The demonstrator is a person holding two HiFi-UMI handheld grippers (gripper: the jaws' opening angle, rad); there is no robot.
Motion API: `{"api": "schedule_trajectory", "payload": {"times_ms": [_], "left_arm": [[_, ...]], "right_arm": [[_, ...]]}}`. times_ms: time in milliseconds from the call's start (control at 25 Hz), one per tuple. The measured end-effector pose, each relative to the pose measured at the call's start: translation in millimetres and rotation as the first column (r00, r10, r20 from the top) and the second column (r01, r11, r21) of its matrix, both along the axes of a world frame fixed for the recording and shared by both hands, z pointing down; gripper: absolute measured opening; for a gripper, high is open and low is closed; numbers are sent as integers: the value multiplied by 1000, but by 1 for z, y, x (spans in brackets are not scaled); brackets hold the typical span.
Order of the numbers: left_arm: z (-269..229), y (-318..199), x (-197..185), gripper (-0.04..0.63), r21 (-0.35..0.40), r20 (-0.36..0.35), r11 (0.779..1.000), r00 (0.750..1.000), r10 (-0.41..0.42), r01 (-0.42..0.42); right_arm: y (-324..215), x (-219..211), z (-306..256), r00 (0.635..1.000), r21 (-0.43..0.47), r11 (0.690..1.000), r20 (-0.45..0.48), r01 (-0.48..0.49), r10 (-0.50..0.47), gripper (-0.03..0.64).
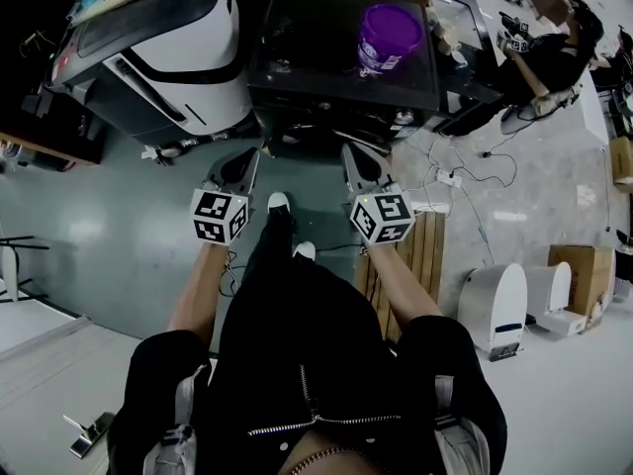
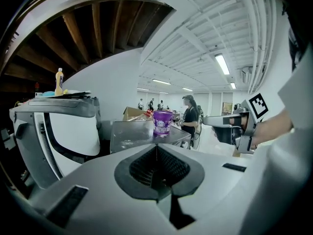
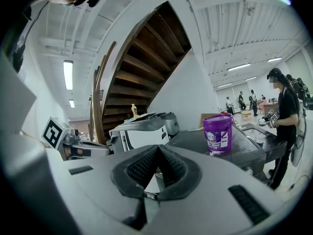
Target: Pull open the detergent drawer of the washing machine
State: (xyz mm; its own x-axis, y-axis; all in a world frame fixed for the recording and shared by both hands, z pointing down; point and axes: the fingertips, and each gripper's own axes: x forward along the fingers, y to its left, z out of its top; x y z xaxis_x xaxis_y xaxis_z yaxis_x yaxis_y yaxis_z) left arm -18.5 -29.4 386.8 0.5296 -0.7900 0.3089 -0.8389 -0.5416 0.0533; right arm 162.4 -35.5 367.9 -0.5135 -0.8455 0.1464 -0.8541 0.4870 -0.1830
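The dark washing machine [image 1: 307, 43] stands just ahead of me with a purple bucket [image 1: 388, 36] on its lid; its front face lies in shadow and I cannot make out the drawer. My left gripper [image 1: 255, 154] and right gripper [image 1: 348, 149] are held side by side, short of the machine's front and touching nothing. In the left gripper view the left gripper [image 2: 157, 146] has its pads pressed together with nothing between them, the bucket [image 2: 163, 123] straight beyond. In the right gripper view the right gripper [image 3: 158, 146] also has its tips meeting, and the bucket [image 3: 218, 133] is to its right.
A white and black appliance [image 1: 168, 47] stands left of the washing machine, with a yellow bottle [image 2: 59, 81] on top. A wooden pallet [image 1: 420, 255], floor cables [image 1: 465, 181], white units [image 1: 504, 310] and a cardboard box [image 1: 584, 270] lie right. A person [image 1: 554, 57] stands at the far right.
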Motion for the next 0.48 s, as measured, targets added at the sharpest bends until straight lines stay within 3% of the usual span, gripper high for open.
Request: {"api": "schedule_trajectory", "payload": {"times_ms": [480], "left_arm": [[22, -51, -8, 20, -30, -87, 998, 995, -49, 47]], "right_arm": [[-31, -16, 23, 1000, -68, 998, -28, 9, -11, 6]]}}
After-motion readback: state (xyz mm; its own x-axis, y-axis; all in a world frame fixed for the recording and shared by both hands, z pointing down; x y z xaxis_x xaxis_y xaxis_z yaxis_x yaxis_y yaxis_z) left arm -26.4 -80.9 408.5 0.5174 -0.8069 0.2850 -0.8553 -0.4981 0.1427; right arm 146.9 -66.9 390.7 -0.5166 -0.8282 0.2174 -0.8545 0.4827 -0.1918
